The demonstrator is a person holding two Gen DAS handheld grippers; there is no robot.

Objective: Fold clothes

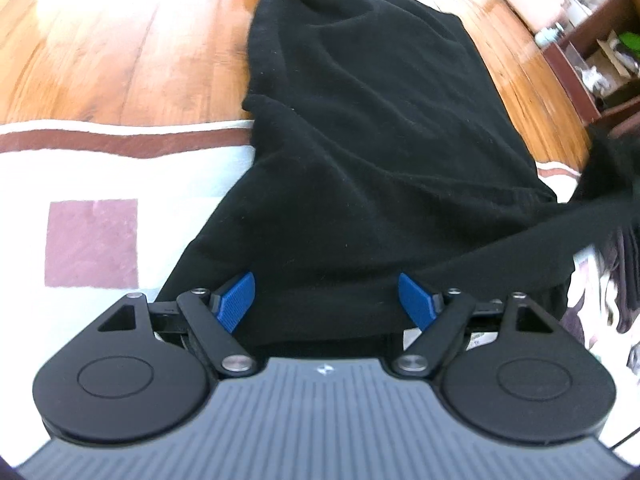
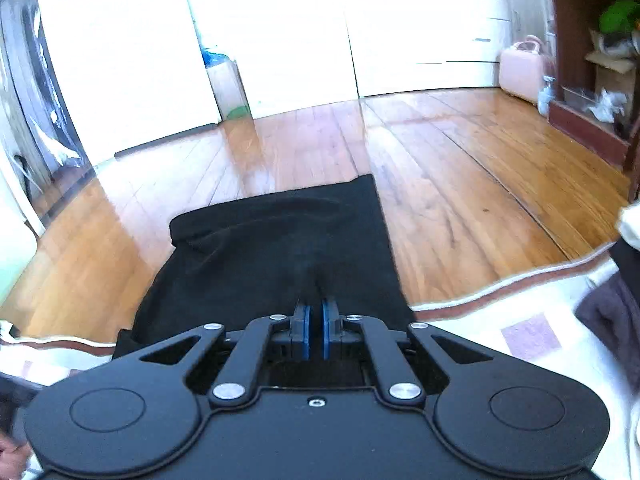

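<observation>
A black garment [image 1: 360, 120] lies stretched from the white rug out over the wooden floor. In the left wrist view my left gripper [image 1: 326, 300] is open, its blue pads [image 1: 236, 300] wide apart on either side of the garment's near edge, which drapes between them. In the right wrist view my right gripper [image 2: 316, 322] is shut on the near edge of the same black garment [image 2: 280, 248], which runs forward from the pads [image 2: 306, 332] onto the floor.
A white rug [image 1: 100, 168] with a brown border and mauve squares lies under the near end. A dark wooden shelf unit [image 2: 588, 80] stands at right, with a pink case [image 2: 520, 68] beside it. Dark clothes [image 2: 612, 312] lie on the rug at right.
</observation>
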